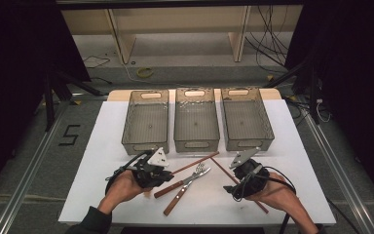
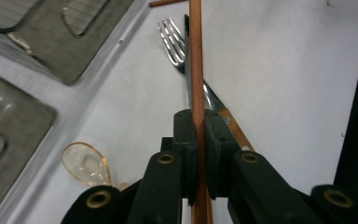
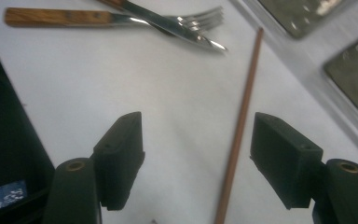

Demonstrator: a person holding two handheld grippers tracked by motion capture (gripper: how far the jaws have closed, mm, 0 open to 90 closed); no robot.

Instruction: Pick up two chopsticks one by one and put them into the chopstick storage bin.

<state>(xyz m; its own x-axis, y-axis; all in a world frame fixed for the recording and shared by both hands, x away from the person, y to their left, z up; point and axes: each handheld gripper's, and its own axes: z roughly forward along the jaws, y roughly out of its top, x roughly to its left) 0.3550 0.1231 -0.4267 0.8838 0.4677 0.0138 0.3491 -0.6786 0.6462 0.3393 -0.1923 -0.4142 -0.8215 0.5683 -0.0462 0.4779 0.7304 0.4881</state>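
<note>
One chopstick (image 2: 196, 60) is clamped in the left tool (image 2: 197, 135) above the fork (image 2: 172, 35); a second chopstick (image 3: 240, 126) is seen lying on the white counter (image 3: 168, 130) between the right tool's (image 3: 198, 158) parted jaws, untouched.

Three grey bins (image 1: 196, 119) stand side by side at the far part of the white tabletop (image 1: 102, 165). Near them, the left gripper (image 1: 157, 171) holds one chopstick (image 1: 195, 163); a fork (image 1: 187, 179) and knife (image 1: 184, 192) lie between it and the right gripper (image 1: 245, 171), beside a second chopstick (image 1: 224, 171).
</note>
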